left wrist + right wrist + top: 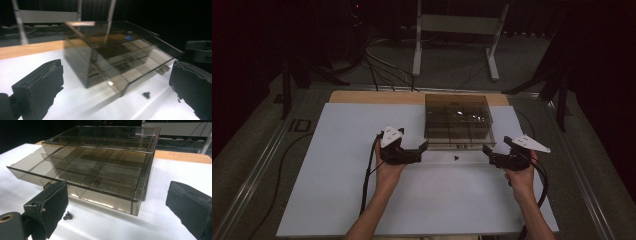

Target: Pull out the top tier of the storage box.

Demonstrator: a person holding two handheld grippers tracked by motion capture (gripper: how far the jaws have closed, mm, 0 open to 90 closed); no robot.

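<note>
The smoky transparent box stands in the middle of the high view, a little above the centre, on the white board that covers the table. It has a drawer with several compartments, and in the right gripper view this drawer is pulled out a little toward the lower left of the frame. A small latch sits on the drawer front. Just below the box in the high view, a small black piece lies on the board, apart from the drawer front; in the left gripper view it is at the lower right, and in the right gripper view at the lower left.

The left gripper is to the left of the box's lower corner, its tips close to that corner, and its jaws stand wide apart with nothing between them. The right gripper is at the lower right corner of the box, also with its jaws wide apart and holding nothing. Both point inward toward the drawer front. Behind the board a strip of wooden tabletop is visible.
</note>
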